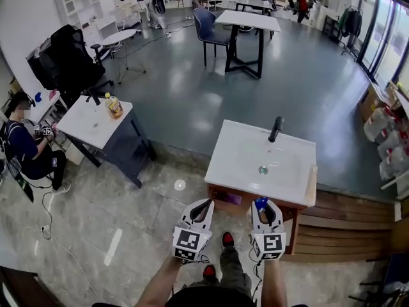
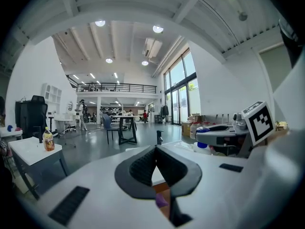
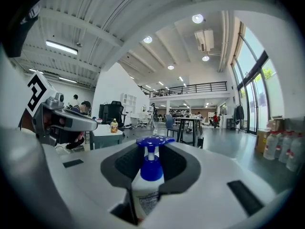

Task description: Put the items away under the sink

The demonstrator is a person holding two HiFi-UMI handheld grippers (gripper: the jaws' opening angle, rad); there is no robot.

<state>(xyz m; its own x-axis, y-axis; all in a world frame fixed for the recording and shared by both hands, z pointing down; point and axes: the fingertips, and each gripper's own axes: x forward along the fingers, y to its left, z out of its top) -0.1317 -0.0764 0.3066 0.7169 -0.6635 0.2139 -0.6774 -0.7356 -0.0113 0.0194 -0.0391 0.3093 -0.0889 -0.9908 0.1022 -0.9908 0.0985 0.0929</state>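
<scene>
Head view overlooks sink [image 1: 236, 147]; gripper views look level.

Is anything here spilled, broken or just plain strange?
Nothing looks spilled or broken. The one oddity is the sink: it stands free in the open hall, against no wall. A yellow bottle sits alone on the side table.

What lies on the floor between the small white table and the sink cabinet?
Head view: only bare floor between the small white table and the sink cabinet, save one pale round spot, maybe a reflection.
</scene>
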